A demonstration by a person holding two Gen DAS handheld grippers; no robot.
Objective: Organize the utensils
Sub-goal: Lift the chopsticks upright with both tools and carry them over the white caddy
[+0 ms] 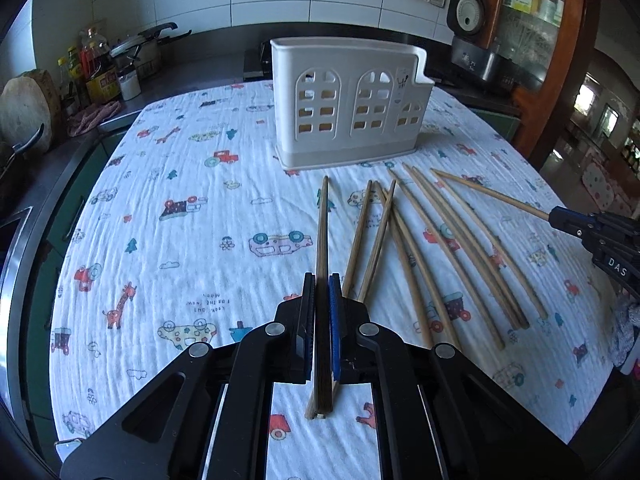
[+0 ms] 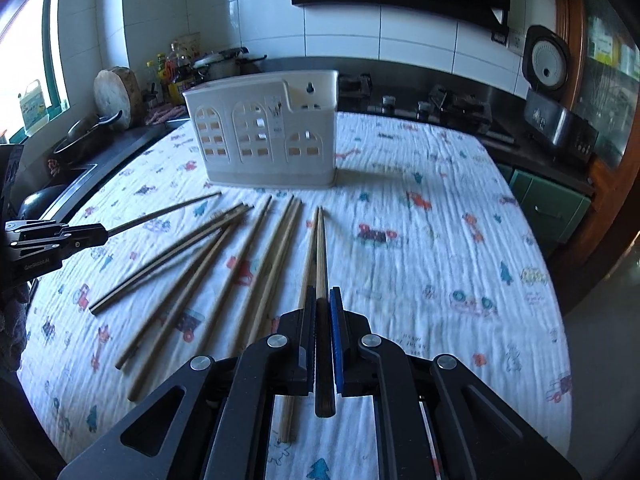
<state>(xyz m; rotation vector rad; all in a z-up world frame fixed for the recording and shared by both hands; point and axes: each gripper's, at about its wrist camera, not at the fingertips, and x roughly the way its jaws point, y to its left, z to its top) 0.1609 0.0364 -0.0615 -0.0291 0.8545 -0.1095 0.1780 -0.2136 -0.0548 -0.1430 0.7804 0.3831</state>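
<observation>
A white utensil holder (image 1: 350, 106) with arched window cut-outs stands upright at the far middle of the table; it also shows in the right wrist view (image 2: 266, 140). Several wooden chopsticks (image 1: 432, 248) lie fanned on the cloth in front of it, also seen from the right wrist (image 2: 224, 256). My left gripper (image 1: 322, 280) is shut on one chopstick (image 1: 322, 232) pointing toward the holder. My right gripper (image 2: 322, 294) is shut on another chopstick (image 2: 321, 256); a second chopstick (image 2: 306, 264) lies beside it on the cloth. Each gripper shows in the other's view (image 1: 560, 216) (image 2: 102, 234).
The table carries a white cloth (image 1: 180, 240) printed with cartoon cars and giraffes. A counter at the left holds bottles (image 1: 98, 68), a pot and a round wooden board (image 1: 26, 108). A stove and a rice cooker (image 2: 546, 64) stand behind the table.
</observation>
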